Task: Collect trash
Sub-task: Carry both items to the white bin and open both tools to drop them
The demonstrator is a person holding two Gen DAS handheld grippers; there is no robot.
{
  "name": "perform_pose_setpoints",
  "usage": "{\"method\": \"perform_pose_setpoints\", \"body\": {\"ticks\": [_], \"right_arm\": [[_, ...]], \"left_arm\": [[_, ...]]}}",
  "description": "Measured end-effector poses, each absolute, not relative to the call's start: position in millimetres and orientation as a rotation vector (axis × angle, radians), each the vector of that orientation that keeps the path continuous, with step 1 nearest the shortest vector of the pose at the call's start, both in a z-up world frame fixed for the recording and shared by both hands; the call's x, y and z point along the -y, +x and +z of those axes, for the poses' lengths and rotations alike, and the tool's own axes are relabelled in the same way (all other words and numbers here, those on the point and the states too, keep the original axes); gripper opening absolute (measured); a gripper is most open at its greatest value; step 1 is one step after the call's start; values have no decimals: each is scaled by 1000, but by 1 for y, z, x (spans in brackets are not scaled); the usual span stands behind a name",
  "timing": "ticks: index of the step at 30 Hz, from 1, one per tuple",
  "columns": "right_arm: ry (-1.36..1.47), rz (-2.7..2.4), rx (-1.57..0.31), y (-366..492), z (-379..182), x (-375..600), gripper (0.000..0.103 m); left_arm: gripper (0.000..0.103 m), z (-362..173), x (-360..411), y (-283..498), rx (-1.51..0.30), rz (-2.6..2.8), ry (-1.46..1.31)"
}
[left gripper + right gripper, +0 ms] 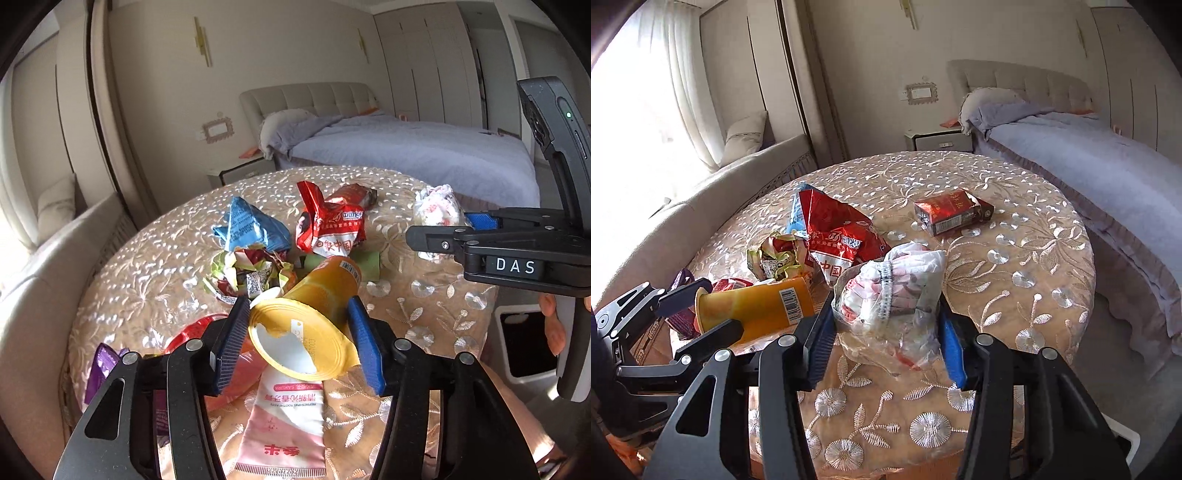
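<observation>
- Open tablecloth [1027,266] is being left passable right of the cigarette pack [953,214].
- The left-centre is being blocked by a red wrapper [834,236] and crumpled wrappers [247,273].

Both wrist cameras look forward and downward along their fingers, close over the round table [147,266] (toward the bed [1089,155]) — sharing the yellow cup [325,291] and red wrapper [838,236].
</observation>
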State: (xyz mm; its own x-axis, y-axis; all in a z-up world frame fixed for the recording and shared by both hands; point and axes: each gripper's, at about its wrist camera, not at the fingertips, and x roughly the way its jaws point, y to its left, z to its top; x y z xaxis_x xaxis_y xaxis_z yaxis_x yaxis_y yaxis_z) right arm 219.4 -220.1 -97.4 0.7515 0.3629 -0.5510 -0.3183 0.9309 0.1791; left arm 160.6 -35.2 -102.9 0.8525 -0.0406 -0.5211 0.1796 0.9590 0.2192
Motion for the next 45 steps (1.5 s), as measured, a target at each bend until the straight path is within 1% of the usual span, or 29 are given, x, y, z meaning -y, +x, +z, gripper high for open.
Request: {"method": "perform_pose_setpoints", "body": {"ticks": [7, 12, 22, 28, 34, 39, 45], "right_arm": [[76, 343, -559, 191, -83, 248, 52], [58, 297, -513, 165, -73, 272, 52], [33, 151, -514, 121, -82, 327, 52], [12, 45, -557, 102, -100, 363, 52], [7, -60, -633, 88, -128, 406, 52], [16, -109, -722, 83, -161, 439, 52], [1, -118, -835, 79, -208, 473, 52]], "left_arm": [[54, -84, 49, 138, -525, -104, 217], [54, -71, 78, 125, -498, -175, 199], [54, -84, 163, 108, -493, -343, 271], [54, -106, 208, 112, -540, -447, 319], [54, -141, 254, 128, -626, -546, 389], [54, -177, 297, 141, -709, -645, 462], [54, -234, 350, 160, -860, -774, 539]]}}
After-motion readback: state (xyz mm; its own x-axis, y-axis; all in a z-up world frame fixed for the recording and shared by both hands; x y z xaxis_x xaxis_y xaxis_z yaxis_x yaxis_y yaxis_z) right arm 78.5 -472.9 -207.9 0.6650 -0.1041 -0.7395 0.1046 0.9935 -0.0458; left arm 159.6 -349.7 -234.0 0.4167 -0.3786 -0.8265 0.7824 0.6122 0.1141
